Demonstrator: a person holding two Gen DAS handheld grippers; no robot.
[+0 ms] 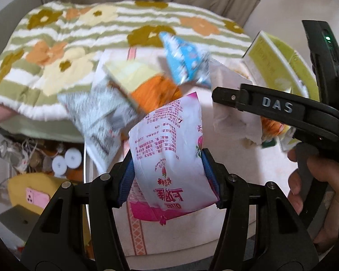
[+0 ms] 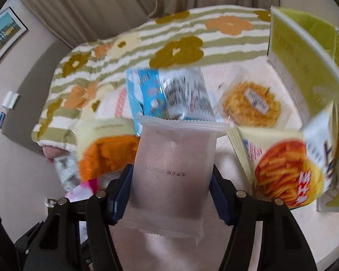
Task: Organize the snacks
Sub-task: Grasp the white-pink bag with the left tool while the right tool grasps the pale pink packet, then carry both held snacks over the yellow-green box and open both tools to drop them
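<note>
My left gripper (image 1: 169, 171) is shut on a pink and white snack packet (image 1: 169, 158) and holds it above the bed. My right gripper (image 2: 171, 189) is shut on a frosted white packet (image 2: 171, 169); in the left wrist view its black body (image 1: 275, 110) shows at the right with that white packet (image 1: 228, 103). A blue packet (image 2: 165, 94), an orange and cream packet (image 2: 108, 146), a fries packet (image 2: 289, 167) and a round golden pastry in clear wrap (image 2: 250, 103) lie on the pink sheet. A yellow-green open box (image 2: 305, 61) stands at the right.
A green striped flower quilt (image 1: 79, 45) covers the far part of the bed. A grey printed packet (image 1: 97, 117) lies at the bed's left edge. Below it on the floor are white-capped bottles (image 1: 65, 160) and a pink phone (image 1: 36, 197). Curtains hang behind.
</note>
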